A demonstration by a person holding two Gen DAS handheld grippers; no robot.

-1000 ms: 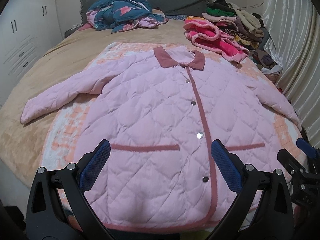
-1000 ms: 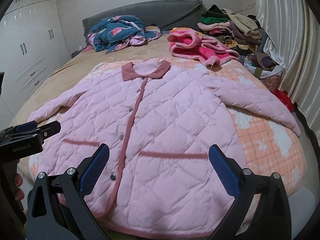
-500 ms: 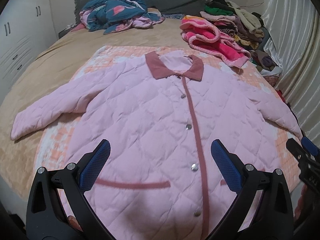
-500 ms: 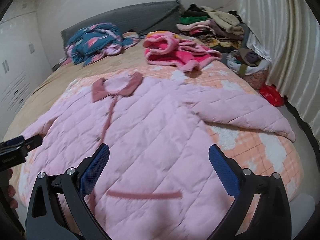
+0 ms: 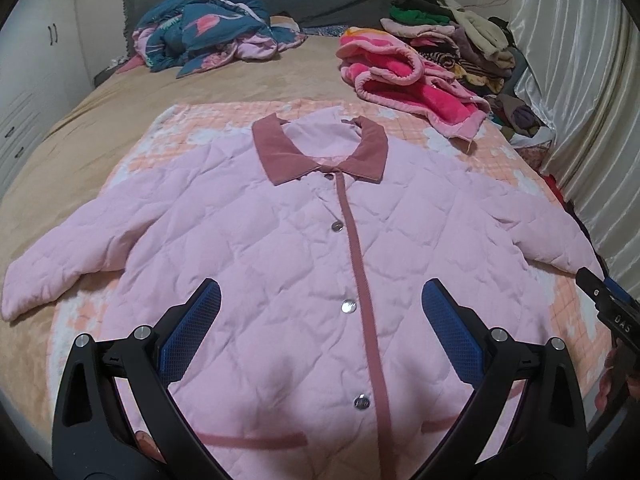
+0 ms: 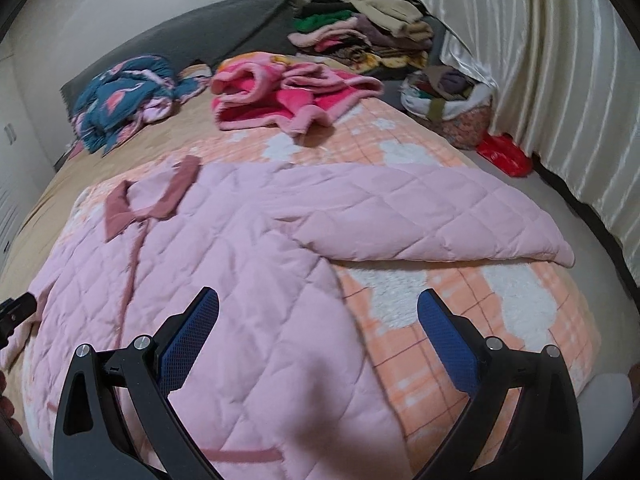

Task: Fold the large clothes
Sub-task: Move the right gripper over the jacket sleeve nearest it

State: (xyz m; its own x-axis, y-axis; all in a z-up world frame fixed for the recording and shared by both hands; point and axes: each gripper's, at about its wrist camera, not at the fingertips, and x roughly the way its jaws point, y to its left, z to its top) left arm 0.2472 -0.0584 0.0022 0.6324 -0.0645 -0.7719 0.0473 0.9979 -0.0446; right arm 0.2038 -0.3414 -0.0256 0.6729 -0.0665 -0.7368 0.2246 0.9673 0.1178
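A pink quilted jacket (image 5: 280, 248) with a dark pink collar lies flat and buttoned, front up, on an orange-and-white blanket (image 5: 200, 136) on the bed, sleeves spread. My left gripper (image 5: 320, 316) is open and empty above the jacket's lower front. My right gripper (image 6: 318, 320) is open and empty above the jacket's right side edge (image 6: 280, 280), below the right sleeve (image 6: 420, 220). The right gripper also shows at the right edge of the left wrist view (image 5: 608, 304).
A crumpled pink fleece garment (image 5: 408, 80), a blue patterned bundle (image 5: 208, 28) and a stack of folded clothes (image 5: 448, 36) lie at the head of the bed. A basket of clothes (image 6: 448, 108) and a red bag (image 6: 504, 152) sit on the floor by the curtain (image 6: 560, 80).
Both grippers have moved forward over the jacket. The right gripper has swung right toward the right sleeve. Both stay open.
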